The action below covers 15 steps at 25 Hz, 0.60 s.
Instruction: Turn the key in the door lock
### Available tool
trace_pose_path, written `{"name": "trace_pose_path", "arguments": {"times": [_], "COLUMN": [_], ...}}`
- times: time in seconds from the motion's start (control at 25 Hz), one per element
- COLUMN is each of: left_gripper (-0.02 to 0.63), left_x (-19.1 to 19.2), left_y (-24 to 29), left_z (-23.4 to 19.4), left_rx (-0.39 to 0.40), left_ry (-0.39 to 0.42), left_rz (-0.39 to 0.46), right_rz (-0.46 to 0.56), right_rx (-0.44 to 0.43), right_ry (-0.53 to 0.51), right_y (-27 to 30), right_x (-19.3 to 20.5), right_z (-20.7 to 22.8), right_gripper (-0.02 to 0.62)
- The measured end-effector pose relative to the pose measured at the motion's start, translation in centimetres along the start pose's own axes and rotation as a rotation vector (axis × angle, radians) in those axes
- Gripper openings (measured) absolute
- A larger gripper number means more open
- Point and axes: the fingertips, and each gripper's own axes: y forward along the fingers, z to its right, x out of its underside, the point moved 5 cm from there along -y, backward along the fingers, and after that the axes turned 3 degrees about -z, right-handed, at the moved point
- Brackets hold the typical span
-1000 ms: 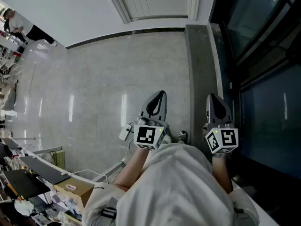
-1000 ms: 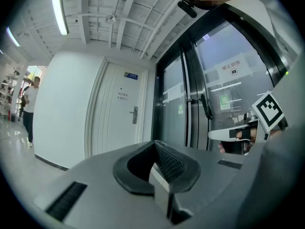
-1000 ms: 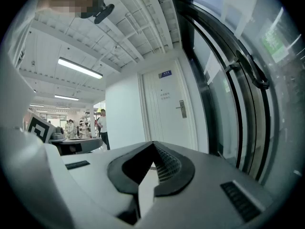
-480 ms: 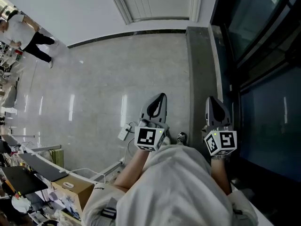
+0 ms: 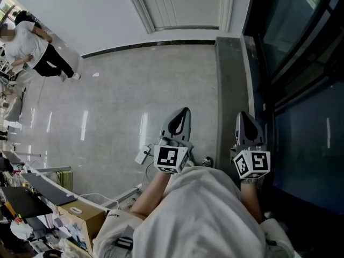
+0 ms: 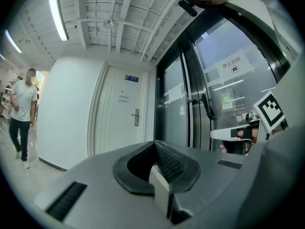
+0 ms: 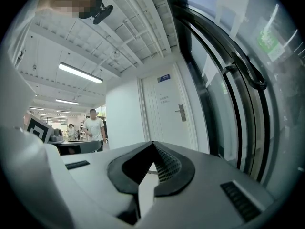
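Both arms are out level, side by side ahead of the torso. Left hand-held gripper [image 5: 181, 114] has its jaws together with nothing between them, and the right hand-held gripper [image 5: 244, 120] is the same. Door lock [image 6: 136, 117] sits on the white door [image 6: 116, 128], well apart from both. Its plate is upright with the lever out sideways; key too small to tell. Glossy grey tile floor [image 5: 107, 112], glass doors [image 5: 301, 90] on the right, a person [image 5: 37, 50] far left.

Lever-handled door lock [image 6: 136, 117] on closed white door [image 6: 116, 128] ahead
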Motion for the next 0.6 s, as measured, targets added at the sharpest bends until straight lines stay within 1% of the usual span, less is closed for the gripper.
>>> {"name": "trace_pose_path", "arguments": {"times": [0.36,0.48,0.6], "left_gripper": [0.006,0.006,0.006], "left_x": [-0.1,0.3,0.4], "left_y": [1.7,2.4,3.6], "left_z": [1.6,1.3,0.6], "left_rx": [-0.044,-0.056,-0.05], "left_ry": [-0.006,-0.014,-0.014], "left_rz": [0.02,0.013,0.008], "right_rz": [0.002,-0.009,-0.019], "right_rx": [-0.019,-0.018,-0.011], "right_ry": [-0.027,-0.028,-0.026], "right_y": [0.1,0.8,2.0], "right_x": [-0.4,-0.1,0.0], "right_z": [2.8,3.4,3.7], "right_gripper": [-0.002,-0.002,-0.002]}}
